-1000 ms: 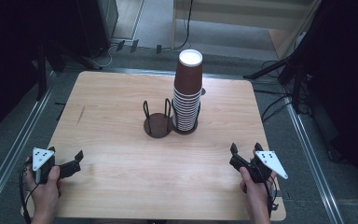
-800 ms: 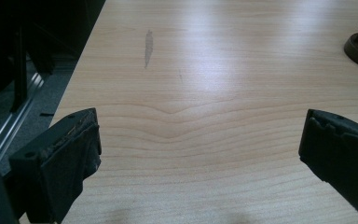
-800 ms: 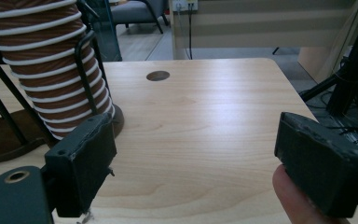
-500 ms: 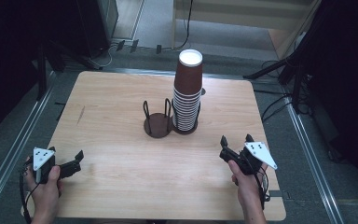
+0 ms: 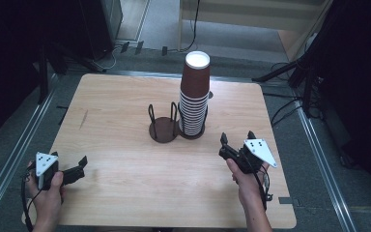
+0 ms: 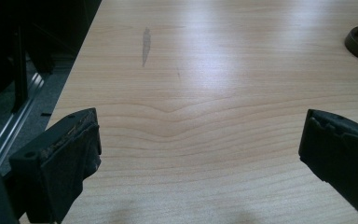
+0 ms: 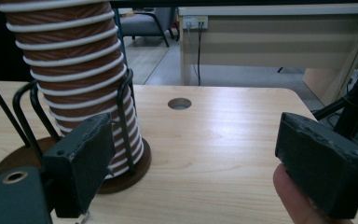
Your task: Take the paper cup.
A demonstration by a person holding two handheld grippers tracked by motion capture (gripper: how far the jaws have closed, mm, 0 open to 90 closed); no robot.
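I see brown paper cups (image 5: 193,99) in a black wire holder (image 5: 163,126) on a smooth, faintly glossy wooden table (image 5: 125,96).

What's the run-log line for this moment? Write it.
right gripper: open, empty, facing cup stack | left gripper: open, empty | empty holder beside stack
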